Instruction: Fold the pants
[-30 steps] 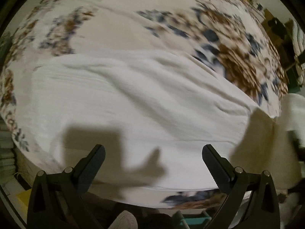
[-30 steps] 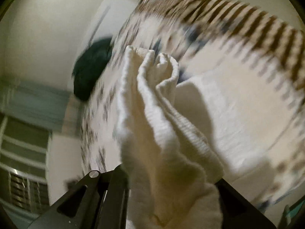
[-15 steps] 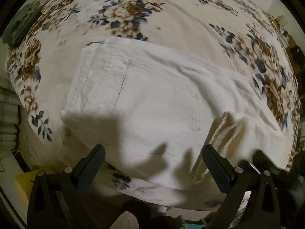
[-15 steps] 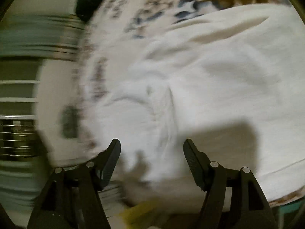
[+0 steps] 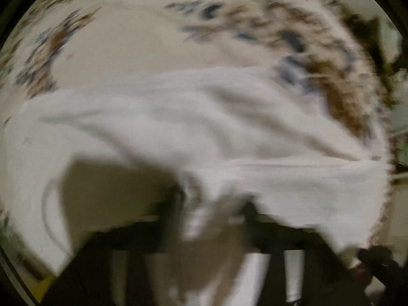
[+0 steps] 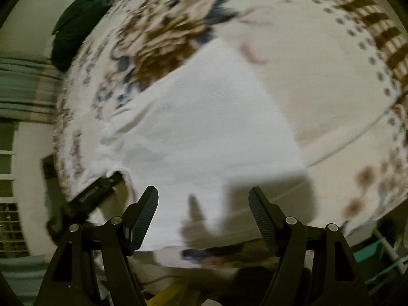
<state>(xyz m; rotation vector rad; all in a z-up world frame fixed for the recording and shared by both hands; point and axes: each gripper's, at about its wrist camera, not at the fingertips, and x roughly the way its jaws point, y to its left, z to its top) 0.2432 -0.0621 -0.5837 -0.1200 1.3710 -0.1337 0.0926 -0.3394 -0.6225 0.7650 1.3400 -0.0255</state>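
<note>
White cotton pants point(image 6: 211, 132): spread at the floral bedspread's point(image 6: 318, 81) near edge.
Left gripper point(image 5: 211, 204): closing on the pants' fabric.
Right gripper point(image 6: 203, 219): opening, nothing gripped.

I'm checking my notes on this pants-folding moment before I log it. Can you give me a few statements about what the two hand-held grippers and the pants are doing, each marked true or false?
1. The white pants lie on a floral bedspread. True.
2. The right hand-held gripper clamps a bunch of fabric. False: its jaws stand apart and are opening, with nothing between them.
3. The left hand-held gripper has white fabric between its jaws. True; the jaws are closing on it.
4. The pants are dark blue. False: they are white.
5. A dark green item lies at the bed's far edge. True.
</note>
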